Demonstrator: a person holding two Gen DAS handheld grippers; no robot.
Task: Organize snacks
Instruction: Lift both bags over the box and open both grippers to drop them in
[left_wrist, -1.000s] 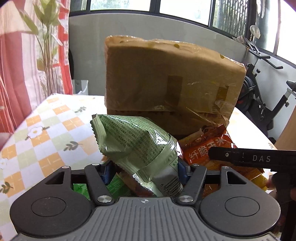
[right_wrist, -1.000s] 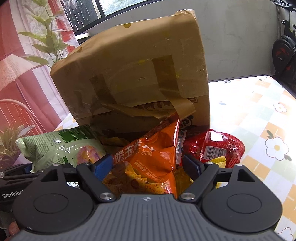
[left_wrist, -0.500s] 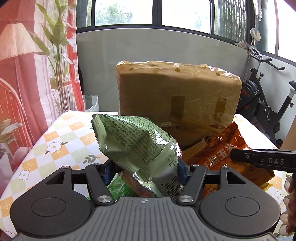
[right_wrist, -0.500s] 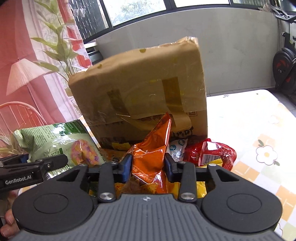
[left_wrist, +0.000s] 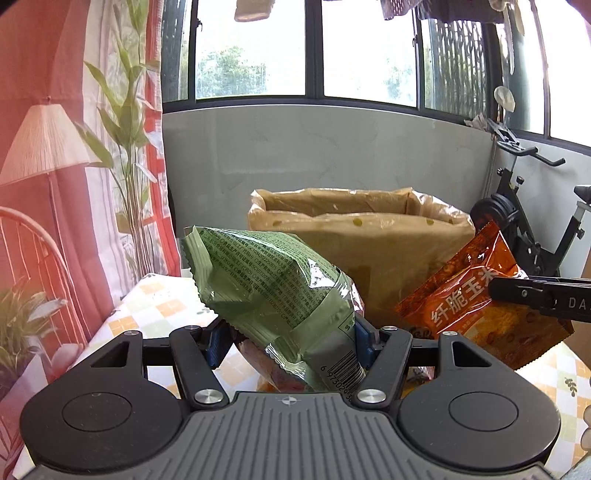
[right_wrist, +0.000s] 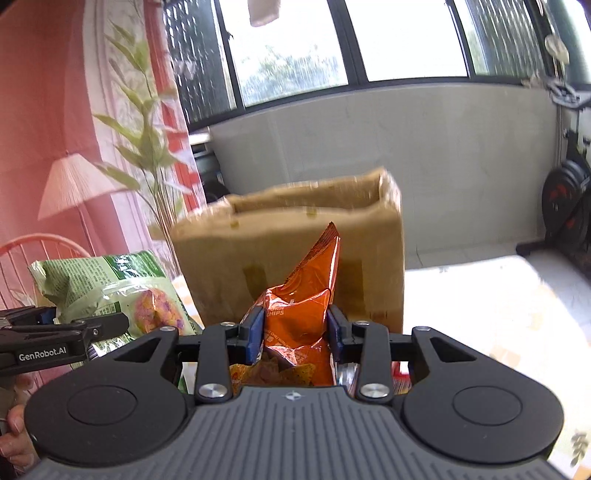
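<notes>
Nearest in the left wrist view, the left tool (left_wrist: 288, 338) has its blue pads clamped on the barcode end of a green snack bag (left_wrist: 273, 280); the bag is tilted, its crimped top pointing to abt 10 o'clock, and it hangs clear of the bench (left_wrist: 162, 306). In the right wrist view the right tool (right_wrist: 295, 332) has just been closing its jaws, w/ an orange chip bag (right_wrist: 303, 314) between them; the jaws now stand narrow, pads pressed on both sides of the bag's lower half, its pointed top standing up toward 12 o'clock. Each tool shows in the other's cam: the right tool's black finger at 3 o'clock in the left view, pinching the orange bag there, and the left tool at 9 o'clock in the right view, w/ the green bag and a bit of the person's hand (right_wrist: 14, 439) below it at 8 o'clock. Under the right tool, bits of red and yellow packets peek out, too hidden to tell more. Just behind both bags stands a brown cardboard box (left_wrist: 369, 251) wrapped in glossy tape, top open, on the checked floral cloth of the bench. Beyond it at 12 o'clock is a grey low wall (left_wrist: 332, 151) under tall windows (left_wrist: 255, 51). At 9 to 10 o'clock hangs a red curtain (left_wrist: 44, 74) printed w/ a lamp and leafy stems. An exercise bike (left_wrist: 532, 221) sits at 3 o'clock, well apart from the box.
</notes>
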